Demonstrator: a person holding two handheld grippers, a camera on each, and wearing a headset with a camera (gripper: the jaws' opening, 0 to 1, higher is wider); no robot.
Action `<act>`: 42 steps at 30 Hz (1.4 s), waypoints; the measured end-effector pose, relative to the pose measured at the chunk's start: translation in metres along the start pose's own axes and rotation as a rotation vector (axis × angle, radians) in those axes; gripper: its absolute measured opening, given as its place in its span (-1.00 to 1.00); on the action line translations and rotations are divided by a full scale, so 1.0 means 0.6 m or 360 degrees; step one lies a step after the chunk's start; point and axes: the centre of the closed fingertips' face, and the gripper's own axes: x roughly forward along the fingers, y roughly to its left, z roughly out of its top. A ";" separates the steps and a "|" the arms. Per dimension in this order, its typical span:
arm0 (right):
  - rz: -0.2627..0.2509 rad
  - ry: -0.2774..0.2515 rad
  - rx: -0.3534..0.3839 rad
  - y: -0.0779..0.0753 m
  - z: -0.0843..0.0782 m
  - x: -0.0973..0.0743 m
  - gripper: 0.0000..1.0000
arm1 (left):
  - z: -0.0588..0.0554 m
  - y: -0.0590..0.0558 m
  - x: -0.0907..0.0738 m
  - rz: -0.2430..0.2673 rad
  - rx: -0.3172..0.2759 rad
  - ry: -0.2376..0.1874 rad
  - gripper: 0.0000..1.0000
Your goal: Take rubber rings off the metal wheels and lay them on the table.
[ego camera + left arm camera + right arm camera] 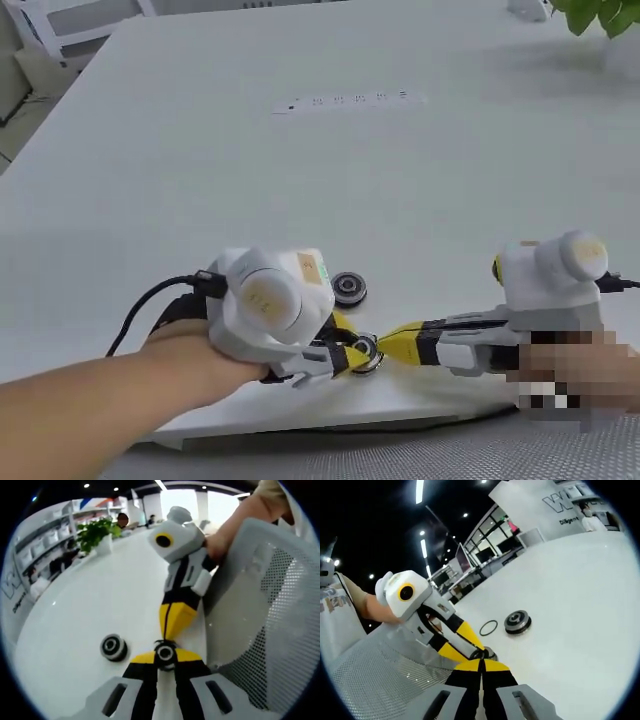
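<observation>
One metal wheel is clamped in my left tongs, a second wheel sits on the counter; my right tongs are pinched closed. One rubber ring lies free.

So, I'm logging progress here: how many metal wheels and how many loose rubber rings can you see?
Metal wheels: 2 (free wheel, gripped wheel in the left gripper)
Loose rubber rings: 1
Total: 3

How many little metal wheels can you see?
2. One small round metal wheel is clamped in the left gripper; the other metal wheel lies on the white table just beyond it. More could be hidden behind the grippers.
</observation>
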 end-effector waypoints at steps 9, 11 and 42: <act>0.0036 -0.0004 -0.0009 0.005 0.001 0.004 -1.00 | -0.001 0.000 0.000 0.0004 -0.0010 0.0003 -0.76; 0.0050 -0.0001 -0.0025 0.008 0.000 0.006 -1.00 | 0.000 0.000 0.000 0.0003 -0.0008 0.0002 -0.76; 0.0069 -0.0100 0.0052 0.015 0.010 0.003 -1.00 | 0.004 -0.002 0.003 -0.0017 -0.0028 -0.0035 -0.74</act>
